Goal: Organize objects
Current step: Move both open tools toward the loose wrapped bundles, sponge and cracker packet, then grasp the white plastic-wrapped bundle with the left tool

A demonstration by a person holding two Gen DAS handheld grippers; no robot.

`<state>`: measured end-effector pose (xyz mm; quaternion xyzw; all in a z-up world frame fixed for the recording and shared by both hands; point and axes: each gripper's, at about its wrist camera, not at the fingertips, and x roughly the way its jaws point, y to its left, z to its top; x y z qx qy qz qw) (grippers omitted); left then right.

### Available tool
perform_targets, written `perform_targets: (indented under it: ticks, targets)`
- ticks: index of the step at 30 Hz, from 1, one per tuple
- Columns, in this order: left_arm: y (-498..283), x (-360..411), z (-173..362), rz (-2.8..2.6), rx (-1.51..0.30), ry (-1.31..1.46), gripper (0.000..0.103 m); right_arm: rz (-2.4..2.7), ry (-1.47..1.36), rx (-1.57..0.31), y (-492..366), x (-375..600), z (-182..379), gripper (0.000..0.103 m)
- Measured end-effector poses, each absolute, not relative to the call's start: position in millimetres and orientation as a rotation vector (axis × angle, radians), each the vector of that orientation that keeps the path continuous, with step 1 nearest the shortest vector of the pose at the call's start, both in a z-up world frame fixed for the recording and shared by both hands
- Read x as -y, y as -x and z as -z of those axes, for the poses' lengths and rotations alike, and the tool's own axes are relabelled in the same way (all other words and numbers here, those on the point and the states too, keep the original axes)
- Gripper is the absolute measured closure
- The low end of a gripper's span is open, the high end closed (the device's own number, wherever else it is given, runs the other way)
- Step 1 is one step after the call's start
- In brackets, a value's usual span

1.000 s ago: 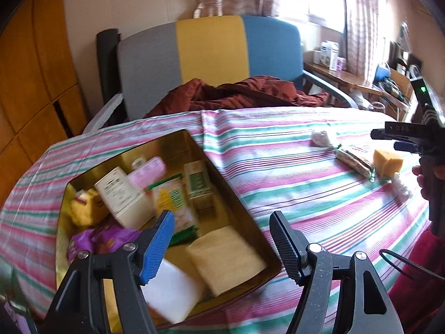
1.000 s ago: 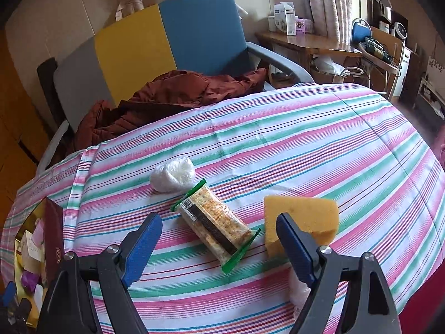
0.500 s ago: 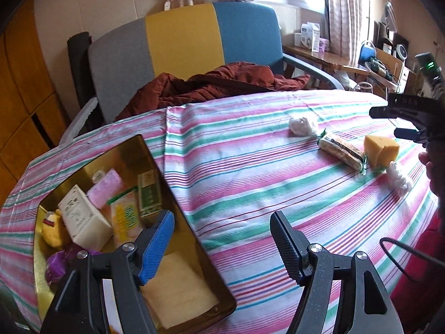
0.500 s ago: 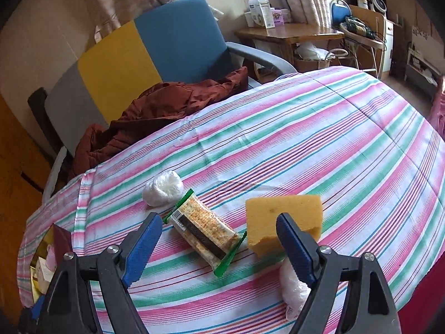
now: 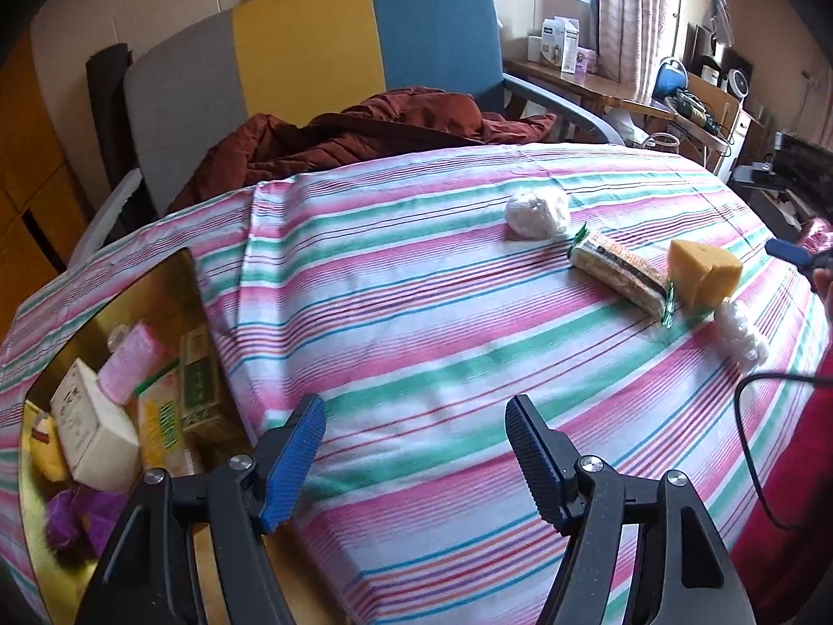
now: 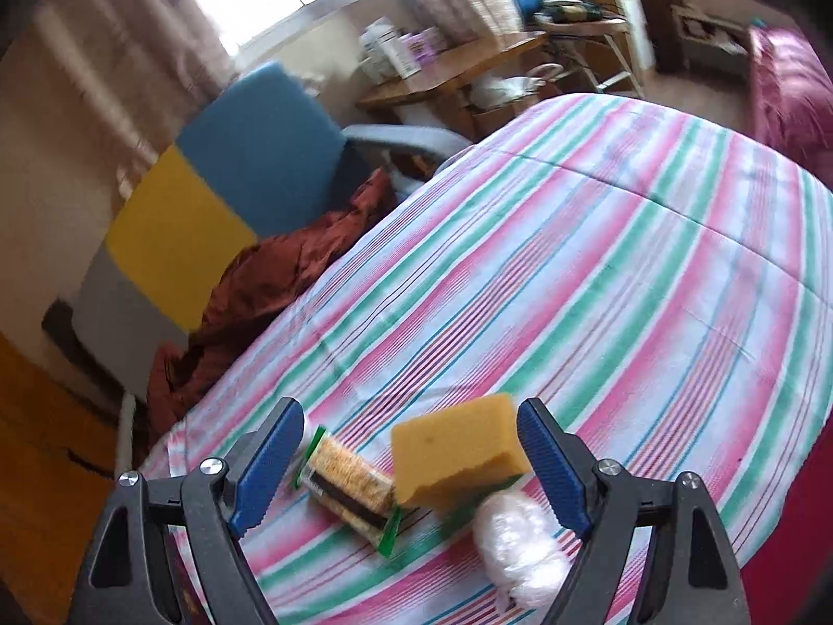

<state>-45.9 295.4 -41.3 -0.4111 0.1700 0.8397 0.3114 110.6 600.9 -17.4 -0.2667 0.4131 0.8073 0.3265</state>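
Likely soft, light and springy, the yellow sponge [image 6: 458, 450]: best pinched across its two broad flat faces, gently, since a hard squeeze would only crush it and a corner hold might let it twist. Looked a blunt rectangular block, porous and matte, with clean-cut edges and one face tilted up. Lay on the striped cloth of the worktop [image 5: 416, 312], near its edge, framed between the spread jaws of the right gripper [image 6: 411, 461] but not pressed by them. Just beside the sponge, seemingly touching one corner, lay a cracker packet [image 6: 349, 489] in clear wrap with green ends: stiff but brittle by the look of it, better lifted by its long sides than nipped at the middle. On the sponge's near side sat a small bundle of clear plastic [image 6: 520, 547], crinkly and probably slippery; beyond the packet, a second white bundle [image 5: 536, 211], seen only from the left wrist. Well apart from the sponge, across the cloth, stood a gold tin [image 5: 156, 302] already holding small boxes, a pink packet and something purple, presumably where the loose things belong. Over the cloth beside that tin hung the left gripper [image 5: 416, 458], jaws likewise apart and empty. Farther off, a chair [image 5: 312, 52] in grey, yellow and blue with a rust-red jacket [image 5: 364, 130] heaped on the seat.
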Motion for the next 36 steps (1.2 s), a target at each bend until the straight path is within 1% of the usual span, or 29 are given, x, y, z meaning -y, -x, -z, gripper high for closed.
perform_targets:
  ticks: [4, 8, 13, 17, 20, 23, 27, 30, 33, 36]
  targets:
    - [56, -312, 40, -2.195, -0.433, 1.092, 0.031, -2.057, 0.648, -1.188, -126, -615, 24, 0.017]
    - [73, -329, 39, -2.182, -0.39, 1.122, 0.031, -2.041, 0.642, -1.237, -128, -619, 28, 0.017]
    - [88, -355, 41, -2.176, -0.408, 1.119, 0.031, -2.084, 0.719, -1.246, -113, -611, 33, 0.017]
    - [98, -376, 43, -2.149, -0.397, 1.126, 0.031, -2.155, 0.807, -1.204, -97, -597, 33, 0.017]
    - [106, -395, 43, -2.124, -0.386, 1.129, 0.031, -2.179, 0.806, -1.197, -95, -595, 30, 0.017]
    - [114, -416, 41, -2.116, -0.384, 1.103, 0.031, -2.162, 0.77, -1.256, -101, -602, 32, 0.017]
    - [121, -448, 41, -2.098, -0.436, 1.027, 0.03, -2.171, 0.785, -1.292, -99, -602, 33, 0.017]
    - [125, -474, 46, -2.077, -0.518, 0.939, 0.022, -2.197, 0.831, -1.288, -92, -597, 35, 0.017]
    - [130, -494, 57, -2.047, -0.596, 0.904, 0.022, -2.201, 0.825, -1.324, -95, -598, 37, 0.017]
    - [139, -508, 73, -2.025, -0.667, 0.901, 0.022, -2.154, 0.734, -1.398, -111, -610, 38, 0.017]
